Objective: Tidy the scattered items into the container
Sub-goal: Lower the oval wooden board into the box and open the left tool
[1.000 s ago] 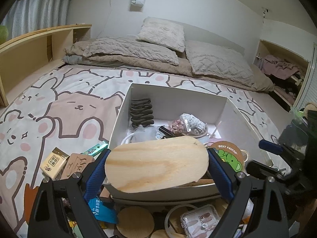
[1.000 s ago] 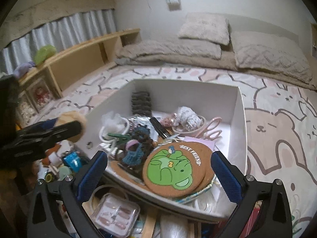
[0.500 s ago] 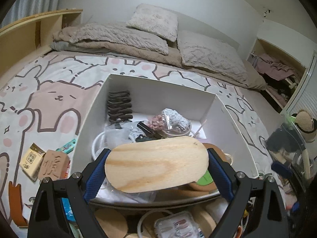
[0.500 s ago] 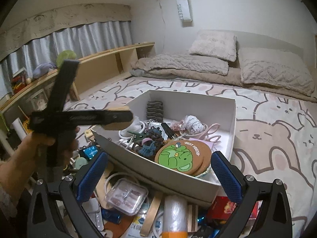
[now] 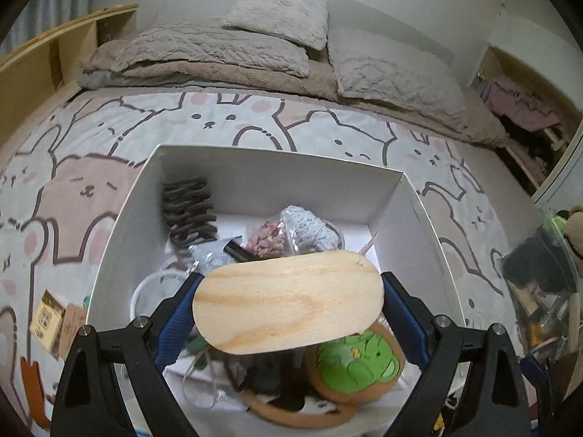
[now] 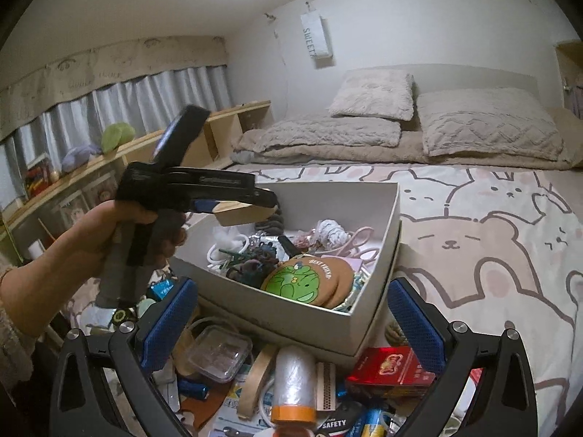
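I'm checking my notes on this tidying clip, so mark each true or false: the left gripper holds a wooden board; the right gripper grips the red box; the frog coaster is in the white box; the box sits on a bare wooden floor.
1. The left gripper holds an oval wooden board: true.
2. The right gripper grips the red box: false, it is open and empty.
3. The frog coaster lies in the white box: true.
4. The box sits on a wooden floor: false, on a cartoon-animal bedspread.
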